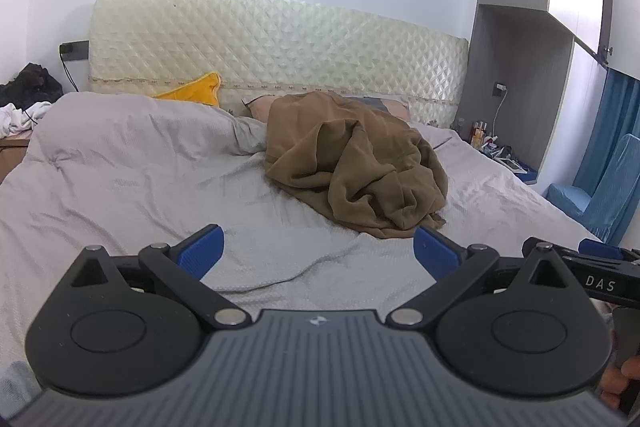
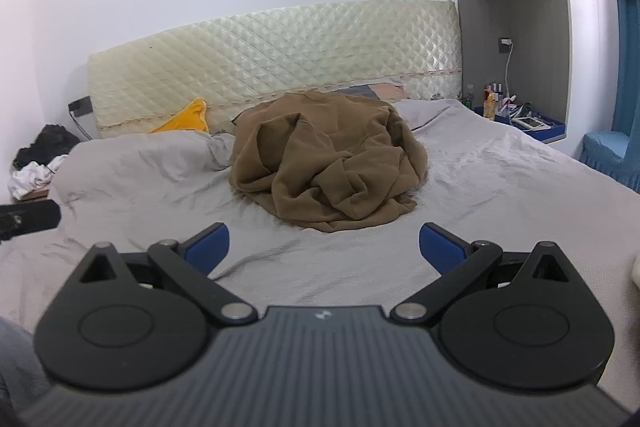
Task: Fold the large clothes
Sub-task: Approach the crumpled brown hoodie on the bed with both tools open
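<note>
Two grippers over the bed, both empty.
Left gripper (image 1: 318,251) and right gripper (image 2: 324,247): blue fingers (image 2: 210,245) spread wide, gripping nothing, above one grey bed (image 2: 500,179). One quilted headboard (image 2: 280,67) behind. One brown garment (image 2: 328,163), crumpled in a heap mid-bed toward the headboard, well apart from both grippers. One yellow cloth (image 2: 184,119) at the headboard, left of the heap.

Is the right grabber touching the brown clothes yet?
Apart. In the right wrist view, bare grey bed sheet lies between the open right gripper and the crumpled brown garment.
</note>
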